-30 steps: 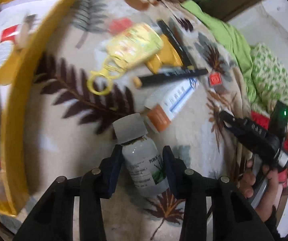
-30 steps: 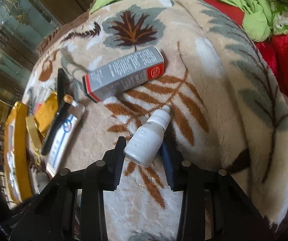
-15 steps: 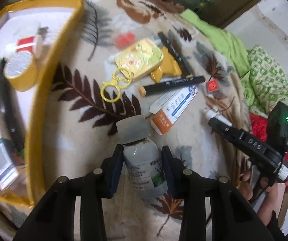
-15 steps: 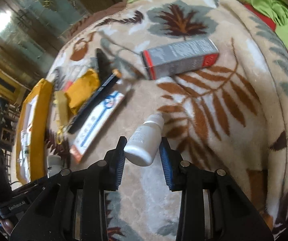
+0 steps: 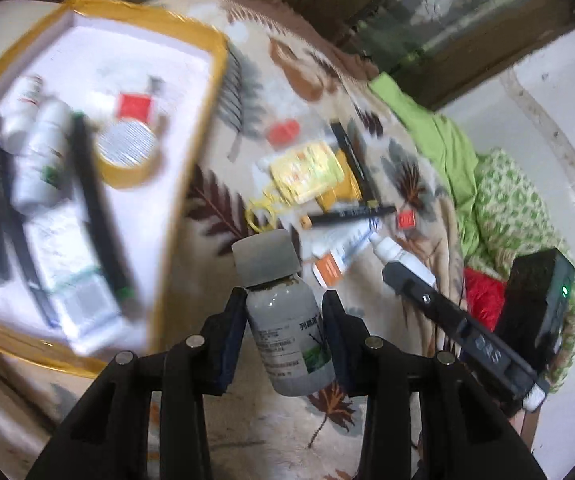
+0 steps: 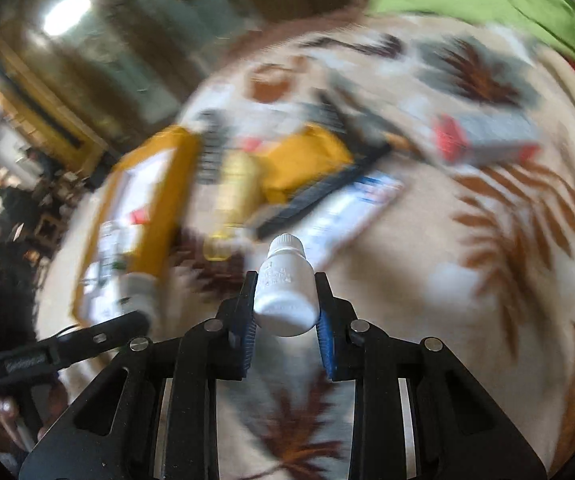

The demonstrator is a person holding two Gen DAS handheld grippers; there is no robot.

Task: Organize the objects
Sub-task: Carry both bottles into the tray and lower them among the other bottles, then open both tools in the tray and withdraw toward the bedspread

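Observation:
My left gripper (image 5: 283,304) is shut on a grey-capped medicine bottle (image 5: 287,320) and holds it above the leaf-patterned blanket (image 5: 215,276), just right of the yellow-rimmed tray (image 5: 203,100). My right gripper (image 6: 285,294) is shut on a small white dropper bottle (image 6: 285,284), lifted over the blanket; it also shows in the left wrist view (image 5: 397,254). The tray holds white bottles (image 5: 43,160), black pens (image 5: 99,208), a tape roll (image 5: 127,152) and a box (image 5: 75,292).
On the blanket lie a yellow keychain pouch (image 5: 307,176), a black pen (image 5: 351,212), a white-orange box (image 5: 343,252), a grey-red box (image 6: 487,140) and small red items (image 5: 283,132). Green bedding (image 5: 447,140) lies at the right.
Both grippers have lifted their bottles and swung left toward the tray. More of the tray's inside now shows in the left wrist view. The right wrist view is blurred by motion.

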